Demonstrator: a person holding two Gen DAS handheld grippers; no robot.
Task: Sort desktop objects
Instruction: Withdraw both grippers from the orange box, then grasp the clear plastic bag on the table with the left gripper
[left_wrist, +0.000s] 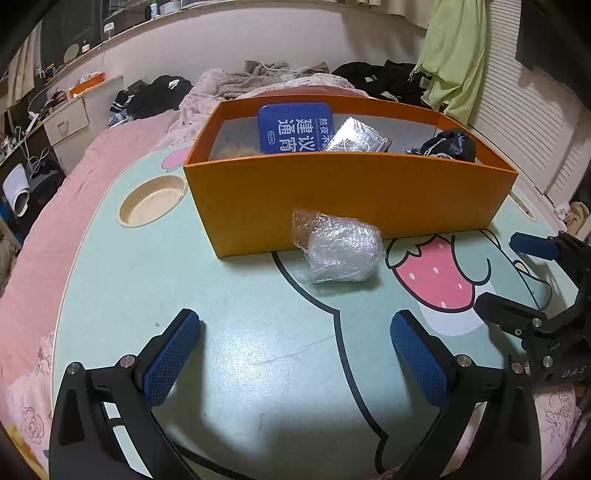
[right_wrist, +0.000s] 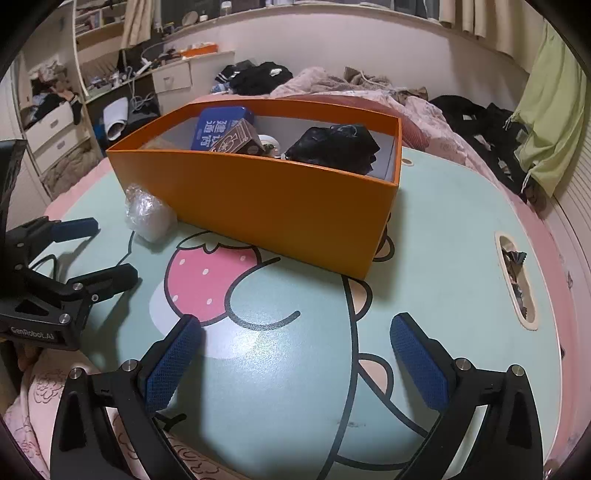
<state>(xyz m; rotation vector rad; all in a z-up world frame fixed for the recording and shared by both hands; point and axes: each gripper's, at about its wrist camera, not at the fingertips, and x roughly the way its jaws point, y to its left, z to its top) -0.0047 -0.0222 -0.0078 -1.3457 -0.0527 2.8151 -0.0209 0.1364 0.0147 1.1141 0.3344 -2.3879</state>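
An orange box (left_wrist: 351, 192) (right_wrist: 258, 206) stands on the mint-green cartoon table (left_wrist: 229, 295). Inside it lie a blue tin (left_wrist: 295, 127) (right_wrist: 218, 125), a silver packet (left_wrist: 356, 140), a brown card box (right_wrist: 240, 140) and a black pouch (left_wrist: 448, 146) (right_wrist: 332, 147). A bundle of clear bubble wrap (left_wrist: 340, 251) (right_wrist: 149, 216) rests on the table against the box's front wall. My left gripper (left_wrist: 295, 321) (right_wrist: 112, 247) is open and empty, short of the bundle. My right gripper (right_wrist: 295, 323) (left_wrist: 500, 271) is open and empty over the table, to the bundle's right.
The table sits on a bed with a pink cover (left_wrist: 74, 192). It has a round cup recess (left_wrist: 151, 201) and a slot (right_wrist: 517, 280) near its right edge. Clothes (right_wrist: 258, 79) lie behind, drawers (right_wrist: 51, 129) stand at left, and a green cloth (left_wrist: 454, 55) hangs at right.
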